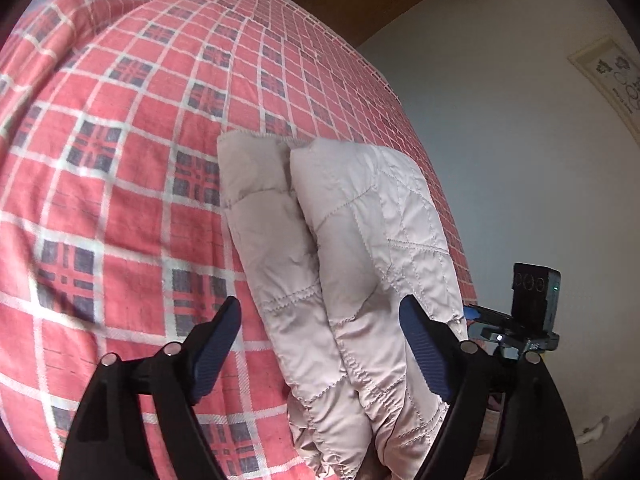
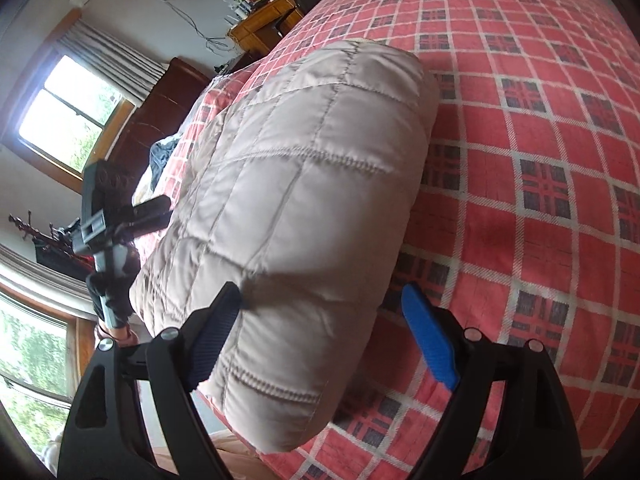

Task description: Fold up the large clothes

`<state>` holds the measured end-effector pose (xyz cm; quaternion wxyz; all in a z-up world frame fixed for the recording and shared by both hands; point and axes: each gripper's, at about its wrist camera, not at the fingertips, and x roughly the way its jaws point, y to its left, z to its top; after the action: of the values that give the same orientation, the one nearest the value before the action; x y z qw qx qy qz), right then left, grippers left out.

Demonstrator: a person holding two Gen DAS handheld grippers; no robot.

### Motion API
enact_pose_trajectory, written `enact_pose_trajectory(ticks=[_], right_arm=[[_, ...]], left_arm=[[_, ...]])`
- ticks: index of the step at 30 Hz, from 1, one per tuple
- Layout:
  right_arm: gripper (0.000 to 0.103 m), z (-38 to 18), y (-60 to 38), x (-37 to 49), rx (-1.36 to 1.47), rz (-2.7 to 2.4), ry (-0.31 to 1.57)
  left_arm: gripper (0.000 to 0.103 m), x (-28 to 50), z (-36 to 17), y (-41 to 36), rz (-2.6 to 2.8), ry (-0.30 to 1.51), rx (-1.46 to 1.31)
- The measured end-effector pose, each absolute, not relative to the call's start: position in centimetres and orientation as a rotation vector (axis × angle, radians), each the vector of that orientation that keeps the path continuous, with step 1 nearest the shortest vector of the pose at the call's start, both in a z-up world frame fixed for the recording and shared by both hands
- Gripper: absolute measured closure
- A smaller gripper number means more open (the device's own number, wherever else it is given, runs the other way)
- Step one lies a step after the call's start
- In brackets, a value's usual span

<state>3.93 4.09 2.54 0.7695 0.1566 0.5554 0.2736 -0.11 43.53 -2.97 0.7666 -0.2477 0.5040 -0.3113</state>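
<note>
One quilted beige jacket (image 1: 344,248), folded into a thick bundle, lies on one bed covered by a red plaid bedspread (image 1: 120,128), close to the bed's edge. Two grippers are present, each with two fingers spread wide and holding nothing. The left gripper (image 1: 320,344) straddles the near end of the bundle, its right finger (image 1: 424,352) just beside the fabric; whether it touches cannot be told. The right gripper (image 2: 324,336) also has the bundle between its fingers, the dark left finger (image 2: 216,336) up against the fabric and the blue right finger (image 2: 428,340) over the bedspread.

From the left wrist, two padded layers show side by side with a crease between them, plus a pale wall and one framed picture (image 1: 616,80); the other gripper's camera mount (image 1: 528,308) shows at the right. From the right wrist, the bundle shows as one smooth quilted face, and beyond it two windows (image 2: 68,120), grey curtains (image 2: 108,60), a wooden desk (image 2: 264,20) and a dark headboard (image 2: 160,112).
</note>
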Motion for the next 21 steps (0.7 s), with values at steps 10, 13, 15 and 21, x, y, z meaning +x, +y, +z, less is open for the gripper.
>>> enact_pose_trajectory(ticks=[10, 13, 15, 21], right_arm=[[0.017, -0.1, 3.7, 6.4, 0.470, 0.675, 1.241], [0.013, -0.9, 3.7, 6.9, 0.499, 0.694, 1.249], [0.012, -1.4, 4.0, 7.0, 0.513, 0.703, 1.252], [0.006, -2.6, 4.6, 7.8, 0.537, 0.721, 1.255]], left_arm=[[0.017, 0.9, -5.6, 40.3, -0.822, 1.129, -0.567], [0.010, 0.9, -5.6, 38.7, -0.841, 1.141, -0.510], [0.009, 0.7, -5.5, 38.2, -0.853, 1.142, -0.493], [0.010, 0.2, -4.9, 36.4, -0.873, 1.114, -0.448]])
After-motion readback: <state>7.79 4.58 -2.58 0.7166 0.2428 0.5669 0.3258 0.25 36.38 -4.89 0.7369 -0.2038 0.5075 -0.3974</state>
